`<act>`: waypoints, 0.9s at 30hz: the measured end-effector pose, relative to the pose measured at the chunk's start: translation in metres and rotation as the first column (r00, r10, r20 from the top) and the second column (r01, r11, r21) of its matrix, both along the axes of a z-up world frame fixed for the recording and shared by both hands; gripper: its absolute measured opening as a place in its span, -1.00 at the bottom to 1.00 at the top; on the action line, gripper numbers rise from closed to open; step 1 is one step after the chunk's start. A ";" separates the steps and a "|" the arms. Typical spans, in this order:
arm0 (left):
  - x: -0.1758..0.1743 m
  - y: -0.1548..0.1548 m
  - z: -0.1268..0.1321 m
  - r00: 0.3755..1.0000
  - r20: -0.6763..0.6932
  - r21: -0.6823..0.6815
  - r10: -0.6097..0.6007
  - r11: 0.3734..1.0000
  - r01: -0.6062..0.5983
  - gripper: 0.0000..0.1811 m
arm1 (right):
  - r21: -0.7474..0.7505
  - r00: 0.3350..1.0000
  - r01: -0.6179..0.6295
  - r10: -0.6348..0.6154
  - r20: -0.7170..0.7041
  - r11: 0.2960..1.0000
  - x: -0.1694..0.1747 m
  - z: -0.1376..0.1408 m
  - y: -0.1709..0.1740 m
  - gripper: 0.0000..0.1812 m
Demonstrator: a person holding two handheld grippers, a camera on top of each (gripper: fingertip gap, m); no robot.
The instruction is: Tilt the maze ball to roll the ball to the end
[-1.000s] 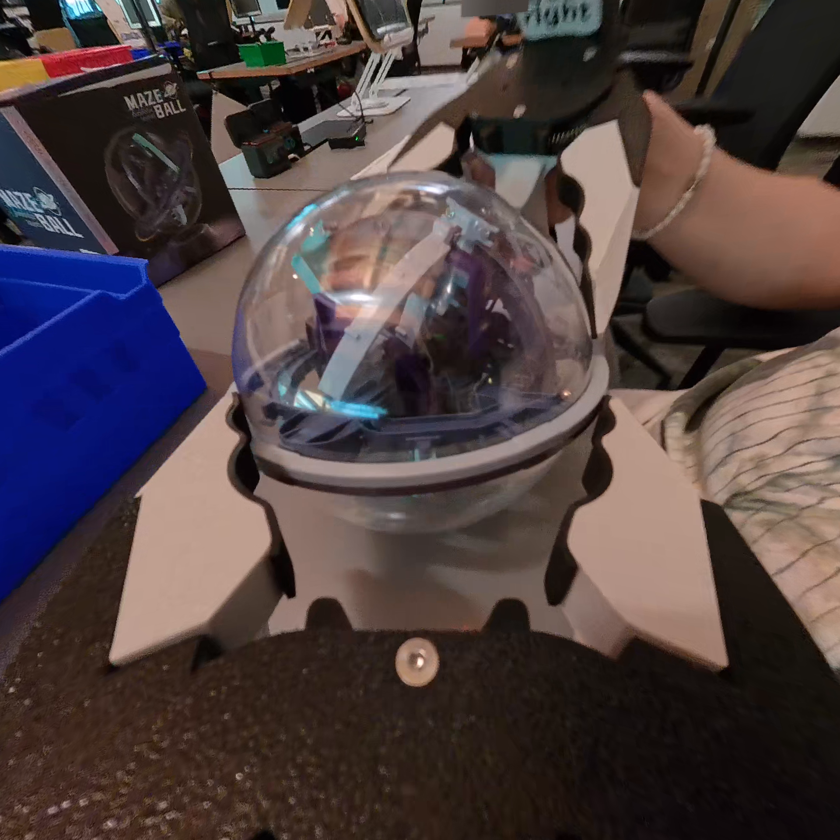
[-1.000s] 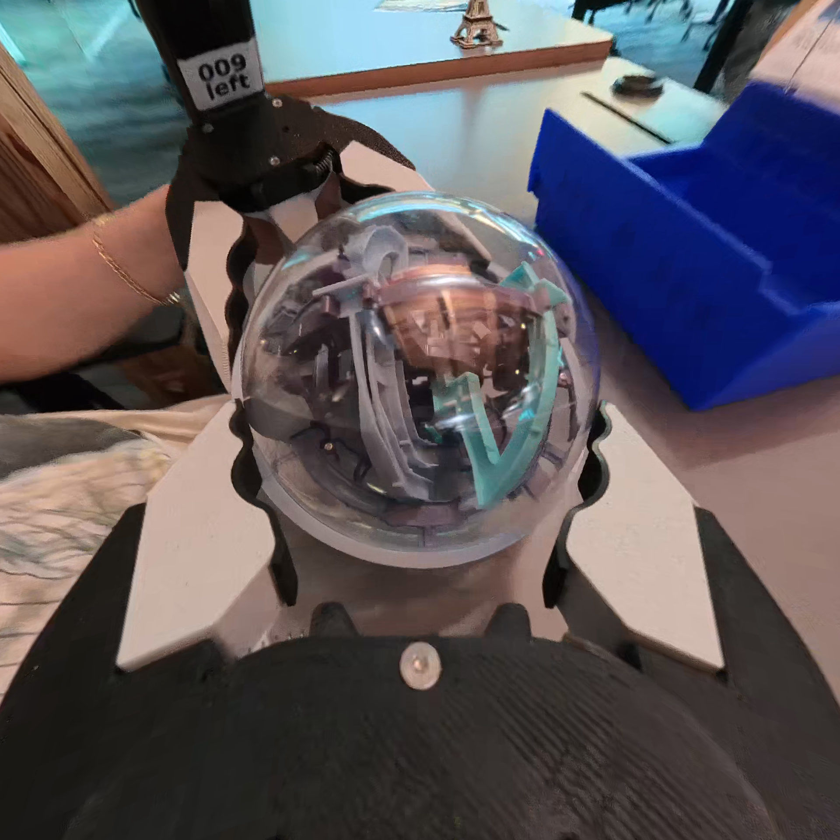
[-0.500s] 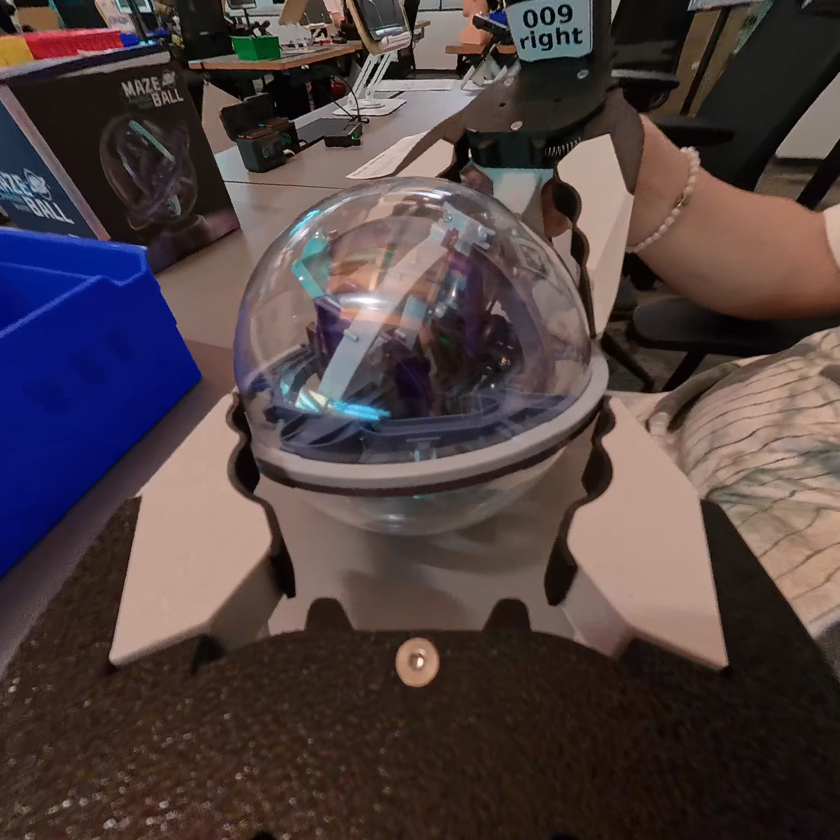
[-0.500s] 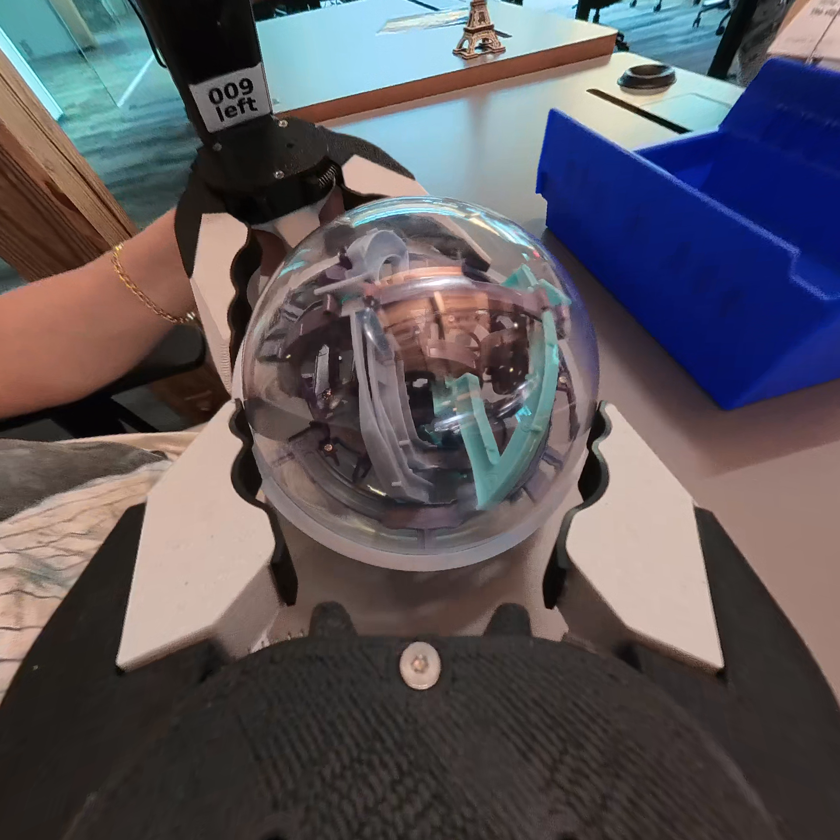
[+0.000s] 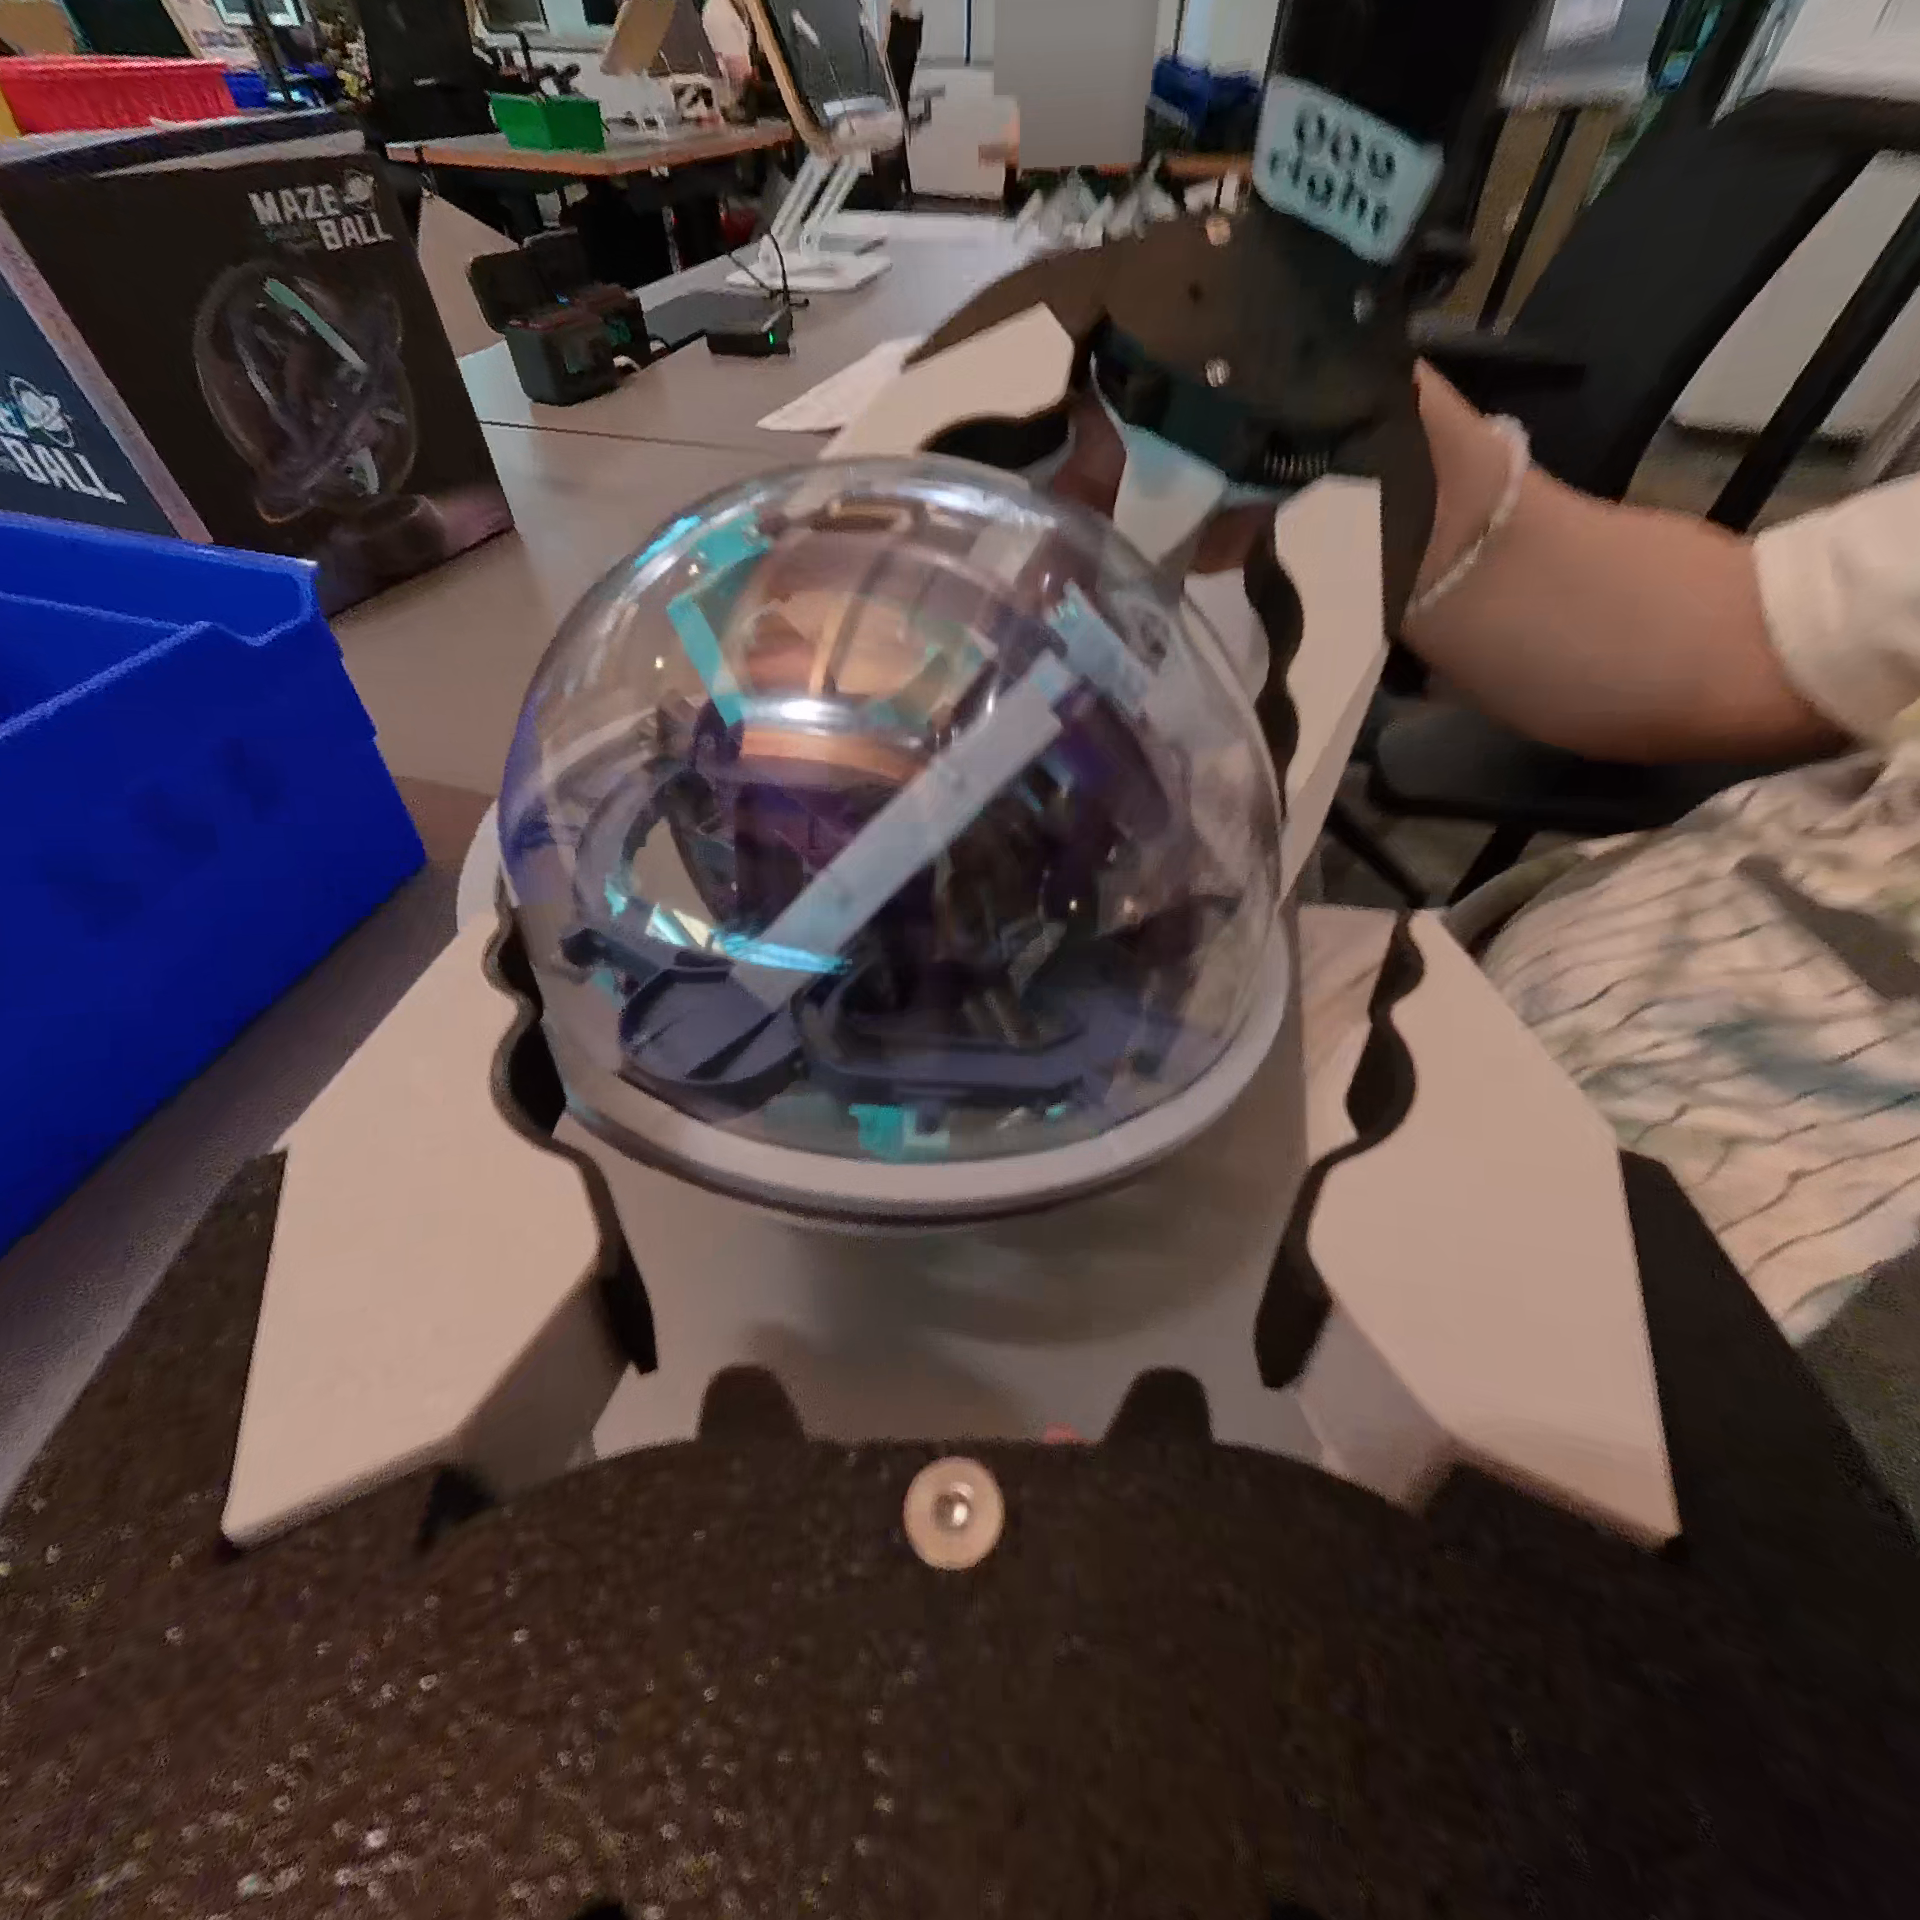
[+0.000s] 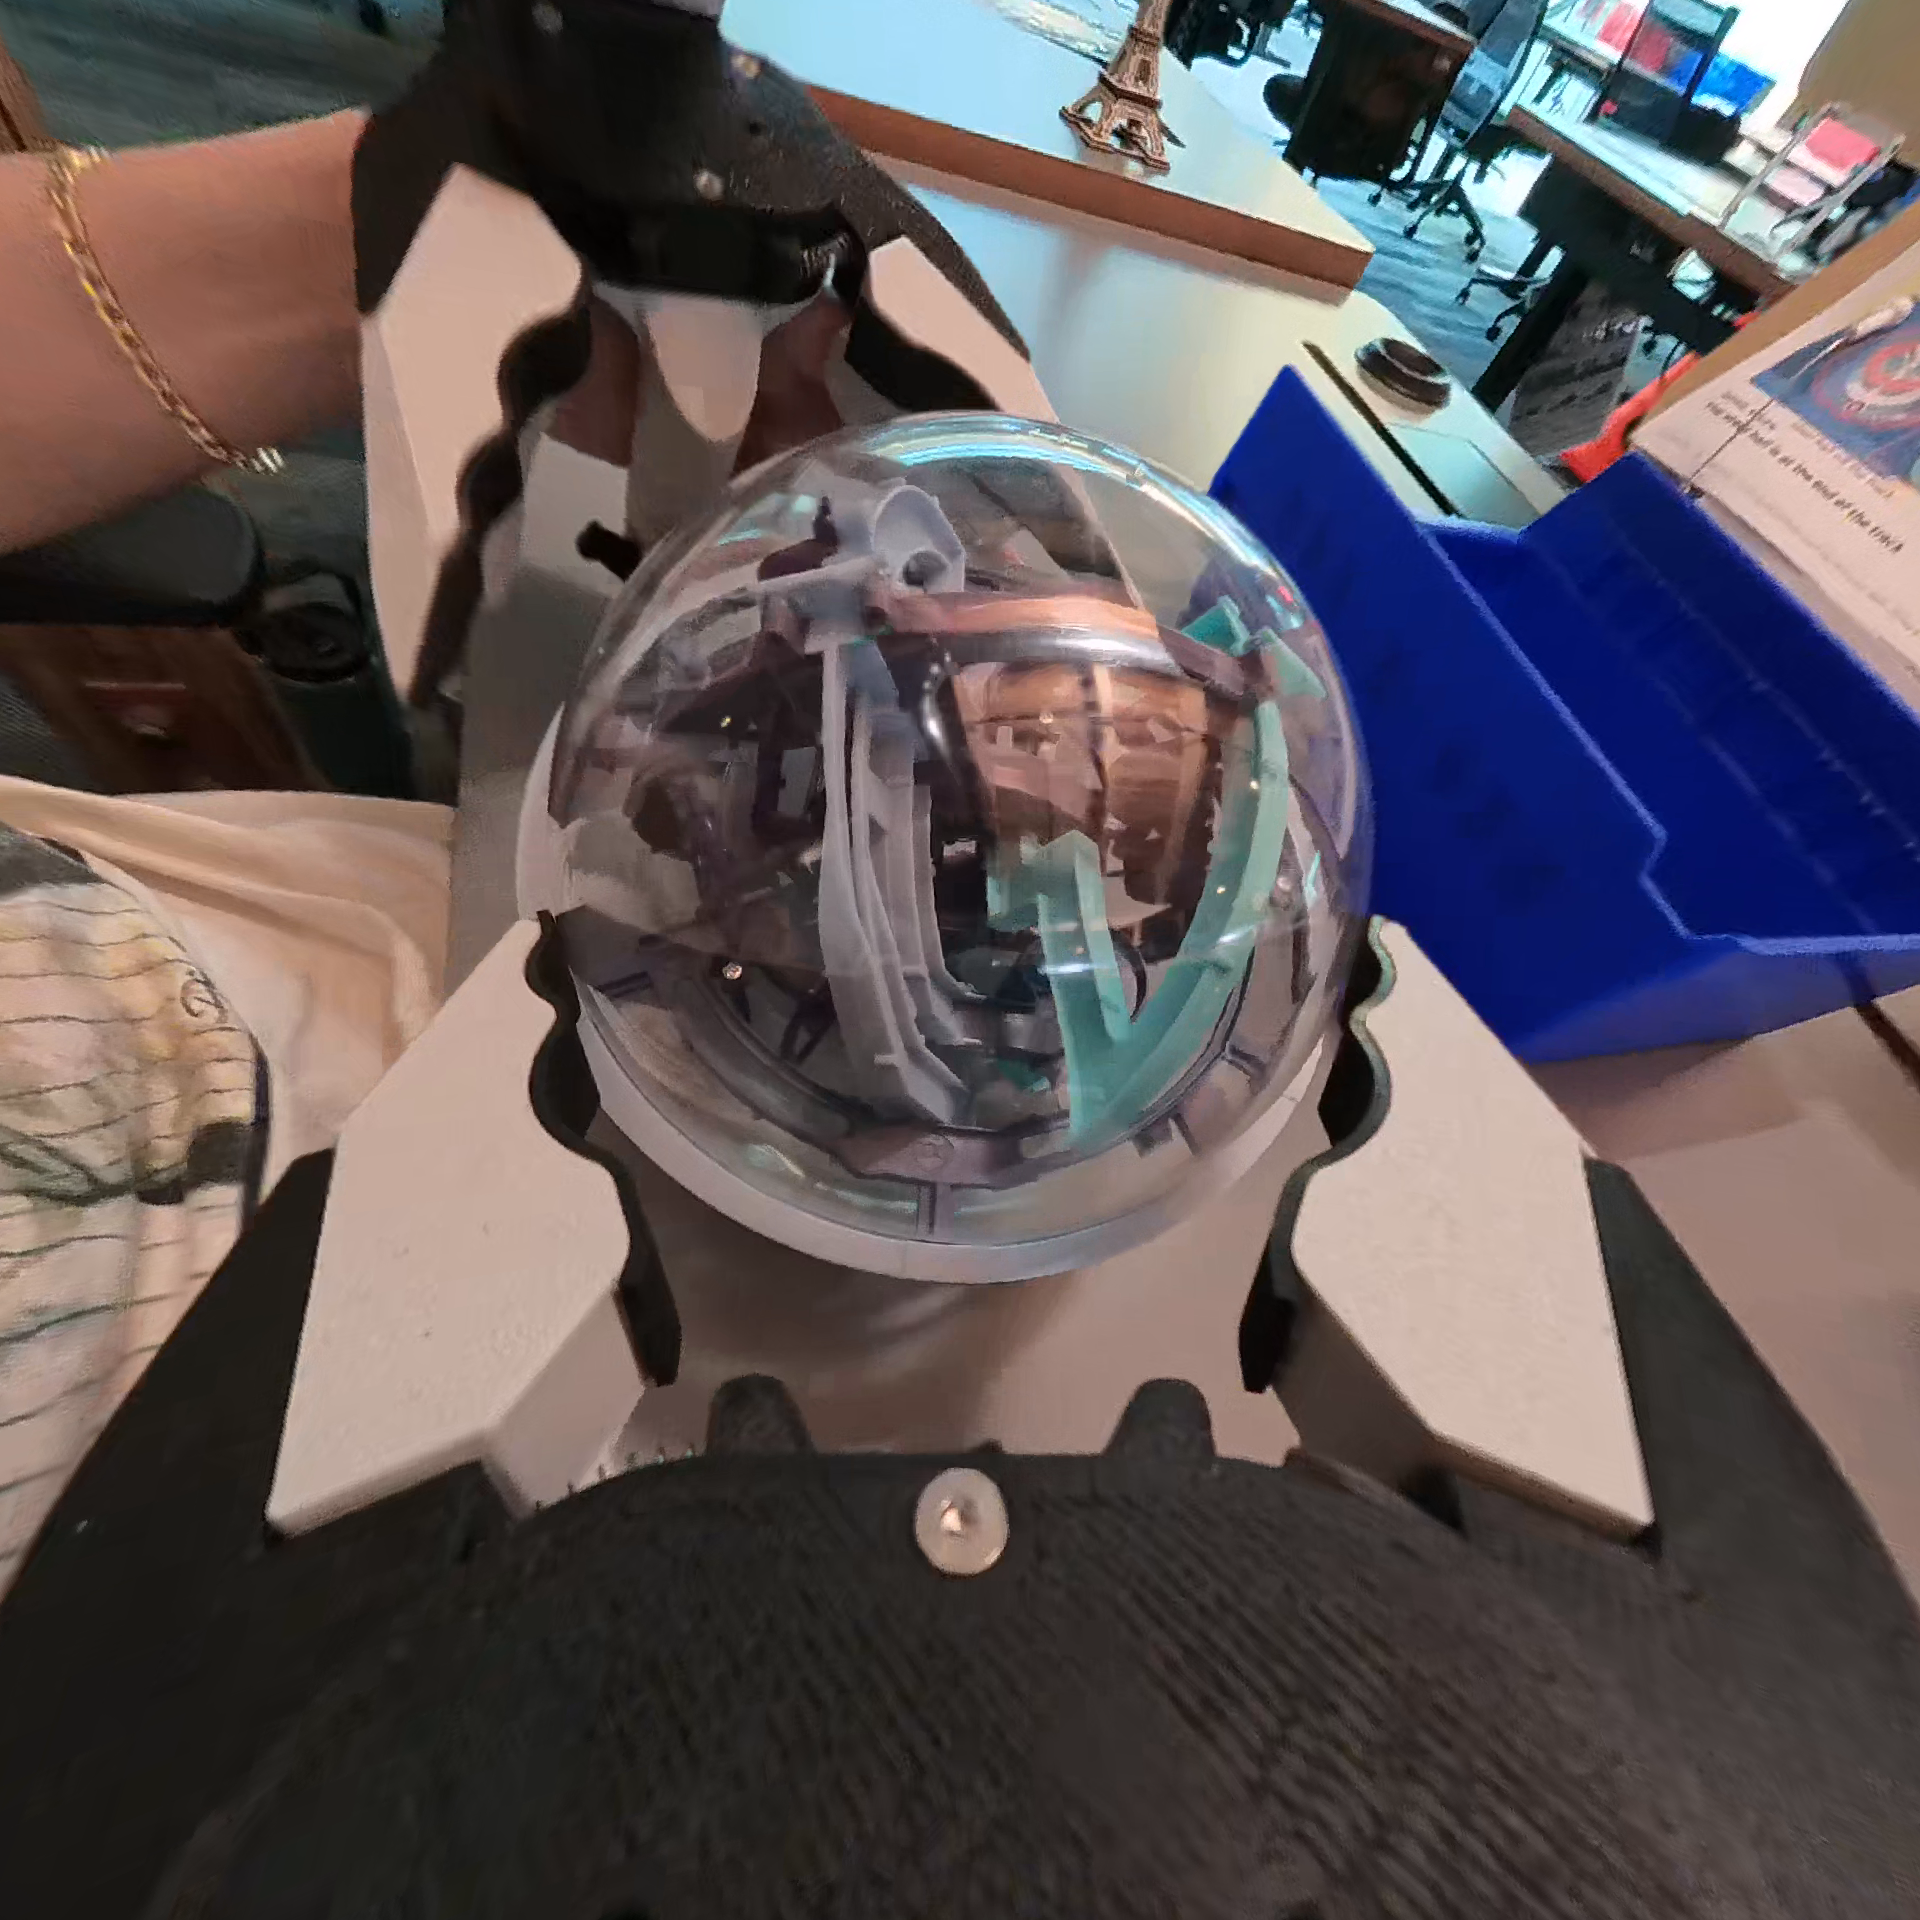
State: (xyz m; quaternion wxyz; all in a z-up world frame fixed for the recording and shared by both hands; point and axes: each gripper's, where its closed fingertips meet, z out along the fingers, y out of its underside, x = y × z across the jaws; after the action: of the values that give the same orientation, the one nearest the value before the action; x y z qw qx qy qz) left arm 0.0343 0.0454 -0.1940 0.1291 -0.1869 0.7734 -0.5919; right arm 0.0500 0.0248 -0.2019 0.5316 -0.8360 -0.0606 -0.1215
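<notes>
The maze ball [image 5: 894, 790] is a clear sphere with a white equator ring and grey, teal, purple and copper tracks inside. It is held above the table edge between both grippers. My left gripper [image 5: 945, 935] is shut on it, its white fingers [image 5: 416, 1195] pressing the ring from both sides. My right gripper [image 6: 956, 935] is shut on the maze ball [image 6: 935, 831] from the opposite side. Each gripper also shows beyond the ball in the other's view: the right one [image 5: 1247, 343] and the left one [image 6: 675, 208]. A tiny shiny bead [image 6: 732, 971] sits low on the left inside; I cannot tell which track it is on.
A blue bin [image 5: 156, 831] stands on the table close beside the ball, and shows in the right wrist view [image 6: 1610, 779]. The dark product box [image 5: 260, 364] stands behind it. A person's striped shirt [image 5: 1662, 987] is close on the other side. A small tower model [image 6: 1127, 88] stands far back.
Both grippers have tilted the maze ball. In the left wrist view the white ring has dropped lower and the right gripper has swung right. In the right wrist view the left gripper has shifted up and right.
</notes>
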 end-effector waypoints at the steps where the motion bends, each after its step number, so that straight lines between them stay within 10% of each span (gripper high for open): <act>1: 0.001 0.000 0.004 1.000 -0.026 -0.037 0.006 0.999 -0.007 0.68 | -0.006 0.999 0.004 -0.003 0.039 1.000 0.000 0.000 0.001 0.56; 6: 0.010 0.003 0.030 0.984 -0.168 -0.212 0.064 0.972 -0.100 0.71 | -0.041 0.957 0.049 -0.035 0.288 0.998 0.003 -0.001 0.011 0.56; 11: 0.031 0.026 0.048 0.905 -0.389 -0.349 0.170 0.882 -0.316 0.28 | -0.073 0.860 0.090 -0.041 0.508 0.993 0.002 -0.003 0.021 0.56; 15: 0.036 0.031 0.038 0.895 -0.338 -0.220 0.290 0.901 -0.375 0.14 | -0.063 0.810 0.087 -0.033 0.586 0.994 -0.007 -0.001 0.029 0.55; 22: 0.053 0.043 0.047 0.847 -0.149 -0.145 0.509 0.836 -0.528 0.47 | -0.079 0.732 0.116 -0.031 0.680 0.990 -0.008 -0.003 0.030 0.52; 27: 0.054 0.034 0.019 0.856 -0.249 -0.078 0.453 0.871 -0.484 0.69 | -0.041 0.777 0.056 -0.017 0.629 0.998 -0.013 -0.002 0.029 0.39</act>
State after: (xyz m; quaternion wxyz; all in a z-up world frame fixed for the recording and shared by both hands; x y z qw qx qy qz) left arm 0.0880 0.0794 -0.1750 0.1690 -0.4433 0.6710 -0.5698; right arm 0.0372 0.0535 -0.2043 0.4544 -0.7637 -0.2215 -0.4016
